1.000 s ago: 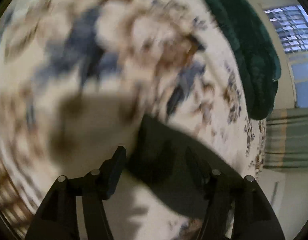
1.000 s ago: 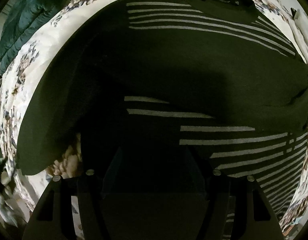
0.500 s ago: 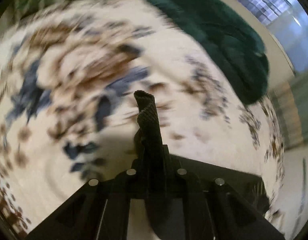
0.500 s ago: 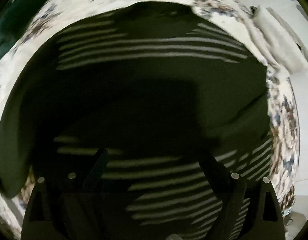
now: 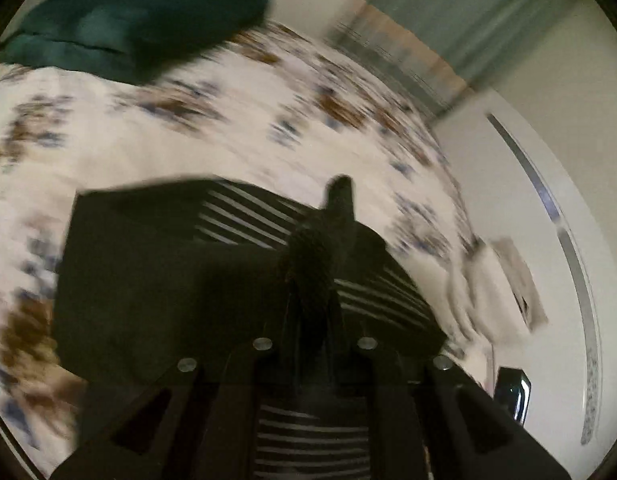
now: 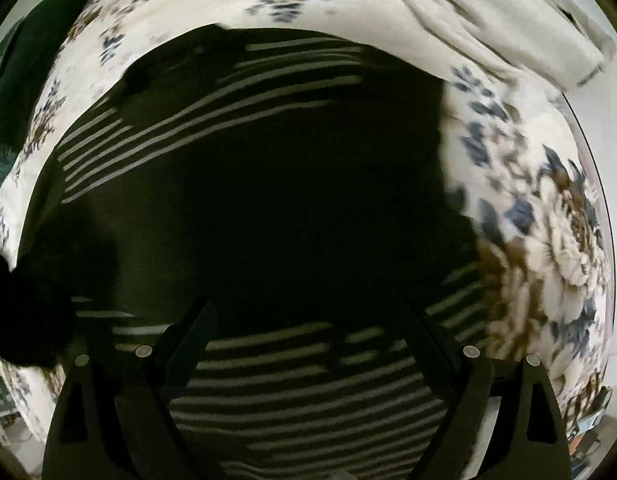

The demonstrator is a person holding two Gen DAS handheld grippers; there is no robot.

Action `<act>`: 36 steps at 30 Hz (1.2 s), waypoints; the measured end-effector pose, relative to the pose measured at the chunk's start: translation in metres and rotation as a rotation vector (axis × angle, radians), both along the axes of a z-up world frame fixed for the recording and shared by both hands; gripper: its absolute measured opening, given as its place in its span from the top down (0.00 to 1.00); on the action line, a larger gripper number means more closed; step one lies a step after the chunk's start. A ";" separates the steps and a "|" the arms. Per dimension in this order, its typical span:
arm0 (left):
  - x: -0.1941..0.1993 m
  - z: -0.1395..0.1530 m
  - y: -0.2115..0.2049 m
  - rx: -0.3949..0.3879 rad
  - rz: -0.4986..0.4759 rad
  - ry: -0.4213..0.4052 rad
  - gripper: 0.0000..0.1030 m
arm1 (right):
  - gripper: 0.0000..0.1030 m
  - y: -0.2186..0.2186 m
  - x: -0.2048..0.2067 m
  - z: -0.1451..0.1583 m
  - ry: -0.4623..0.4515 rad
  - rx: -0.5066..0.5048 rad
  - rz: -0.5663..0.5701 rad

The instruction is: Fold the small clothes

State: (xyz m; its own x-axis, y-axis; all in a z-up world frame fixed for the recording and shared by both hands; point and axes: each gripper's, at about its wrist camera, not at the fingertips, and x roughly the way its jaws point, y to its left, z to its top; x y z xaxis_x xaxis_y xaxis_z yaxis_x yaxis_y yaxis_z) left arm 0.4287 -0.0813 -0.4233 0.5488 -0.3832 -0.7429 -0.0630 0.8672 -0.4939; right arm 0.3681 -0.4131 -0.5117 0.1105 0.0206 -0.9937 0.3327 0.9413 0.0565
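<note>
A black sweater with thin white stripes (image 6: 268,200) lies spread on a floral bedspread (image 6: 548,240). My left gripper (image 5: 312,280) holds a bunched strip of the sweater's black knit (image 5: 340,200) between nearly closed fingers. Its jaws are opening a little, and the fabric still stands up out of them. It hangs above the sweater's body (image 5: 148,264). My right gripper (image 6: 308,312) points straight down over the sweater's middle. Its fingers are spread wide and nothing is pinched between them.
A dark green blanket (image 5: 140,20) is heaped at the far end of the bed. A folded white cloth (image 6: 508,20) lies beside the sweater near the bed's edge. A dark, phone-like object (image 5: 512,396) sits off the bed. A blurred dark shape (image 6: 28,312) shows at the right wrist view's left edge.
My left gripper closed on the black knit and swung fast across the bed, until it was over the sweater. My right gripper opened wider and slid across the sweater.
</note>
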 end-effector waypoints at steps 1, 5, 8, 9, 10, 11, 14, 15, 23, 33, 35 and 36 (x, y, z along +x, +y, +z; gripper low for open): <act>0.000 -0.001 -0.022 0.015 -0.014 0.008 0.82 | 0.09 -0.015 -0.001 0.002 0.004 0.008 -0.006; -0.008 0.003 -0.041 0.084 0.020 -0.034 0.20 | 0.09 -0.062 -0.001 0.009 0.001 0.106 -0.021; -0.016 -0.002 -0.013 0.201 0.092 -0.028 0.00 | 0.09 -0.074 0.009 0.013 -0.017 0.218 -0.019; -0.022 -0.005 0.004 0.254 0.124 -0.015 0.00 | 0.09 -0.073 0.015 0.014 -0.028 0.261 -0.016; -0.027 -0.010 0.022 0.328 0.169 0.018 0.00 | 0.09 -0.067 0.025 0.013 -0.043 0.313 -0.004; -0.029 -0.012 0.030 0.361 0.191 0.032 0.00 | 0.09 -0.061 0.033 0.012 -0.049 0.340 0.007; -0.046 -0.020 0.079 0.462 0.297 0.091 0.00 | 0.10 -0.031 0.063 0.001 -0.068 0.390 0.056; -0.051 -0.022 0.093 0.480 0.326 0.114 0.00 | 0.10 -0.016 0.077 -0.008 -0.062 0.386 0.079; -0.087 -0.027 0.141 0.570 0.475 0.192 0.00 | 0.62 0.044 0.116 -0.082 0.056 0.479 0.002; -0.062 -0.037 0.121 0.505 0.416 0.189 0.00 | 0.91 -0.003 0.091 0.003 -0.160 0.260 0.069; -0.047 -0.042 0.113 0.496 0.387 0.183 0.00 | 0.91 -0.028 0.090 0.008 -0.160 0.196 0.059; -0.038 -0.046 0.108 0.499 0.371 0.183 0.00 | 0.91 -0.038 0.091 0.007 -0.151 0.183 0.056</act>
